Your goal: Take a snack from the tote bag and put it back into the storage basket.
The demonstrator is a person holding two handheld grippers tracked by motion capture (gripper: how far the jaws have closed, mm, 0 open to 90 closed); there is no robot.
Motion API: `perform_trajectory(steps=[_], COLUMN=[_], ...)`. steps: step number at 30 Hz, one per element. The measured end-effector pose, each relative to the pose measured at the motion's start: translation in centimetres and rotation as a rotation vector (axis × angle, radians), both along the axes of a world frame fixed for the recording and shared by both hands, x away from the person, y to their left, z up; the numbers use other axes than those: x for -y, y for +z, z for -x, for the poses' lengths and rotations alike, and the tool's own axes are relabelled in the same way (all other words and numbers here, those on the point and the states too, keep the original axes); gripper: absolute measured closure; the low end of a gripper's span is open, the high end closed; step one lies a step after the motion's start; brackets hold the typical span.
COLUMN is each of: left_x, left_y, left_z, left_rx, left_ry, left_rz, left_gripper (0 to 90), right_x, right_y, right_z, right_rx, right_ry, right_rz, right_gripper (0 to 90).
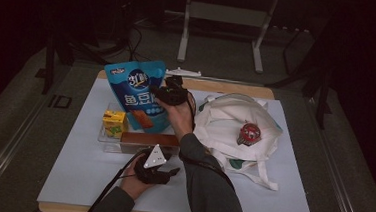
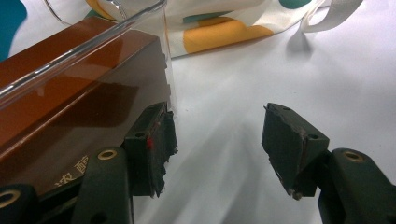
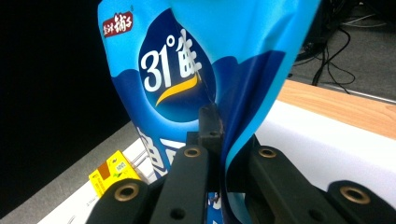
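A blue snack bag [image 1: 137,95] stands upright over the clear tray [image 1: 104,141], pinched at its right edge by my right gripper [image 1: 171,94]. In the right gripper view the jaws are shut on a fold of the blue snack bag [image 3: 187,70]. A brown box [image 1: 148,139] lies along the tray's front, and a yellow carton [image 1: 114,123] stands at its left end. My left gripper [image 1: 171,172] rests low by the tray's front right corner, open. In the left gripper view its fingers [image 2: 154,147] stand apart over bare white board beside the brown box [image 2: 60,107].
A white tote bag [image 1: 234,129] with coloured spots and a round red object [image 1: 248,134] on it lies at the right of the white board [image 1: 81,173]. Its handle loops toward the front. A metal stand [image 1: 222,18] is behind the table.
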State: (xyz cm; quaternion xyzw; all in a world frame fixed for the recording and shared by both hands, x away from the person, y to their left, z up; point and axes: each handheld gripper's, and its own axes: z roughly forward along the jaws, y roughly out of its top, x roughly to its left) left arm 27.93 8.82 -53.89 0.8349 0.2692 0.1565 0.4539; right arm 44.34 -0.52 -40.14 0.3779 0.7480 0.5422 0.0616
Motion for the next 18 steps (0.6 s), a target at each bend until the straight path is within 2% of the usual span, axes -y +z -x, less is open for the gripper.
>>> perform_trajectory(steps=[4,7,10,18], left_x=[0.0,0.0,0.1,0.1], left_y=[0.0,0.0,0.0,0.0], left_z=[0.0,0.0,0.0,0.0], left_rx=[0.0,0.0,0.003,0.002], left_ry=[0.001,0.0,0.001,0.0], left_rz=[-0.002,-0.004,-0.006,-0.011], left_gripper=[41.5,41.5,41.5,41.5], right_x=[0.9,2.2,3.3,5.5], right_y=[-0.3,-0.6,-0.7,-0.7], right_z=[-0.2,-0.3,-0.2,0.3], right_rx=[-0.017,-0.034,-0.03,0.0], right_ry=[-0.016,0.0,0.021,0.106], right_rz=[0.006,0.007,0.049,0.219], right_gripper=[87.5,84.8,81.2,73.2])
